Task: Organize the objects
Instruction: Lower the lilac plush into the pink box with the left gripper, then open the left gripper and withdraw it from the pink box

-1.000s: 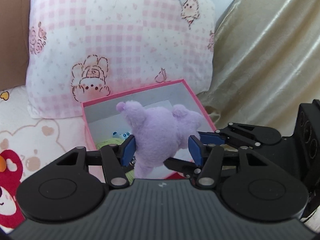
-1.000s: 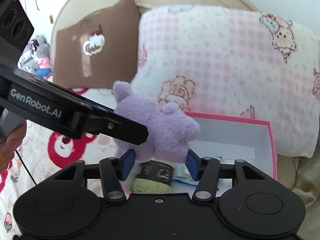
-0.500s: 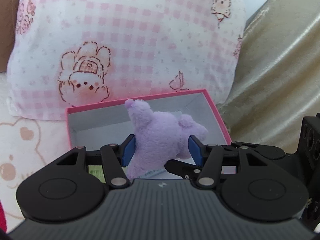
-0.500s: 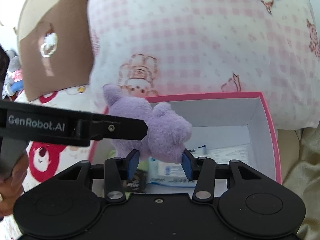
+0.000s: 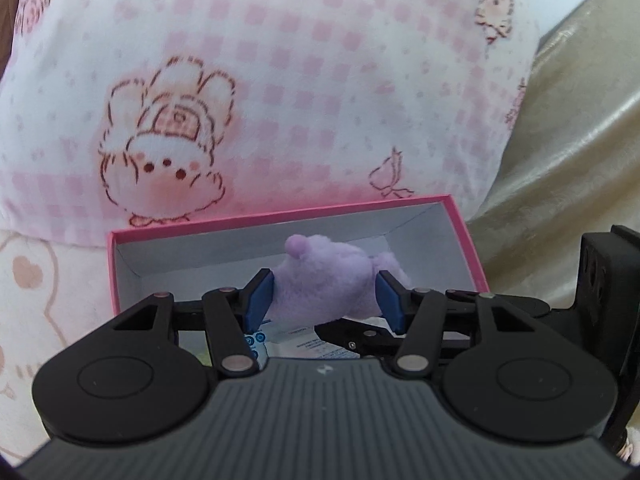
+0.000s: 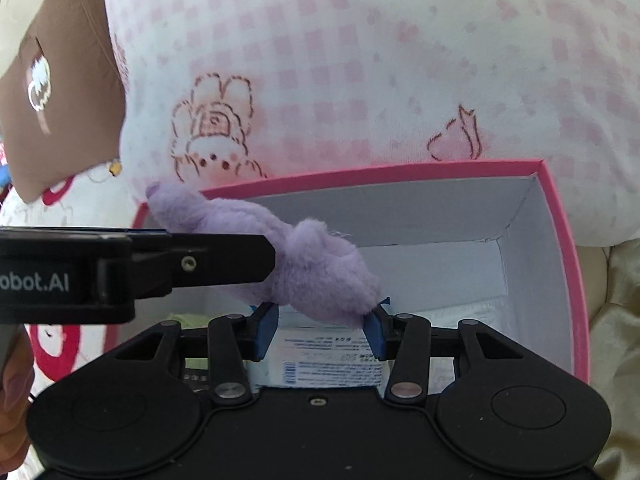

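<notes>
A purple plush toy (image 5: 324, 284) (image 6: 320, 276) hangs low inside an open pink box (image 5: 280, 216) (image 6: 400, 172) with white walls. My left gripper (image 5: 325, 298) is shut on it, blue pads pressing into both flanks. My right gripper (image 6: 321, 330) is shut on the toy's lower end from the other side. One black finger (image 6: 224, 256) of the left gripper crosses the right wrist view from the left and presses on the toy. White printed packets (image 6: 328, 360) (image 5: 296, 338) lie on the box floor under the toy. A green yarn ball (image 6: 188, 318) peeks out at the box's near left.
A pink checked pillow (image 5: 280, 80) (image 6: 360, 60) stands right behind the box. Golden fabric (image 5: 560, 160) lies to the right, a brown cushion (image 6: 60, 100) to the left. The box rests on a cartoon-print bedsheet (image 5: 28, 280). A person's hand (image 6: 12, 380) shows at the left edge.
Both grippers have come down and forward with the toy, which was above the box rim and now sits lower inside the box. The pillow fills more of both views.
</notes>
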Demonstrator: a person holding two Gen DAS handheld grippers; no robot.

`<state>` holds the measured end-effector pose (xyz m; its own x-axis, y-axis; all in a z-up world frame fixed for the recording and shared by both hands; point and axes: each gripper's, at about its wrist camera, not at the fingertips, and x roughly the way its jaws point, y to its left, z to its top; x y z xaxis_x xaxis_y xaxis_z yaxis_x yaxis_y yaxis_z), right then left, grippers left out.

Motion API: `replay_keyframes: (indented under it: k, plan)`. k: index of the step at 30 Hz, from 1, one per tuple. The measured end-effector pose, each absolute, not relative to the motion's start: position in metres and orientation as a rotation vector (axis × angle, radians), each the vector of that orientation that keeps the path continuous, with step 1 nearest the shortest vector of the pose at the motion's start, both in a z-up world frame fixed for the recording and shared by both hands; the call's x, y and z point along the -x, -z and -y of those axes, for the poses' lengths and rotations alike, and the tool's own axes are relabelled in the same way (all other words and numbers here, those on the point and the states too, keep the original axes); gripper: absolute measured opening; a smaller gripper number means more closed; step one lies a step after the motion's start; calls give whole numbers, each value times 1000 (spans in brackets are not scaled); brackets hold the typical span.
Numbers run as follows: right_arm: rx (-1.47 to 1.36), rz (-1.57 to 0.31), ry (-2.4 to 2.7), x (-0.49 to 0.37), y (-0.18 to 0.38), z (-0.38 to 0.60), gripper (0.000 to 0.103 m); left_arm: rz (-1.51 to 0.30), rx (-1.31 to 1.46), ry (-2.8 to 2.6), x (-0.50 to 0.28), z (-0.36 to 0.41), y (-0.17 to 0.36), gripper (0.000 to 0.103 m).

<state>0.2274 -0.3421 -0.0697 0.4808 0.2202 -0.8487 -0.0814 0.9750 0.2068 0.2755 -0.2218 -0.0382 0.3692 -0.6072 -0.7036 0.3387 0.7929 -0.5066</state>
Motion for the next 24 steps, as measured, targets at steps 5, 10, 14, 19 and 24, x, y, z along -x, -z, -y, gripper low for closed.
replay_keyframes:
  k: [5, 10, 14, 19, 24]
  plan:
    - [-131, -1088, -176, -239, 84, 342, 51, -1058, 319, 590, -283, 225, 54, 54]
    - [-167, -1073, -161, -237, 89, 348, 53, -1076, 328, 574, -286, 227, 54, 54]
    - [-185, -1073, -151, -238, 91, 349, 53, -1079, 331, 554, -289, 228, 58, 53]
    - [-141, -1064, -117, -235, 89, 343, 53, -1083, 332, 542, -287, 229, 61, 53]
    - [-74, -1036, -58, -237, 92, 346, 56, -1075, 319, 549, -282, 224, 53, 56]
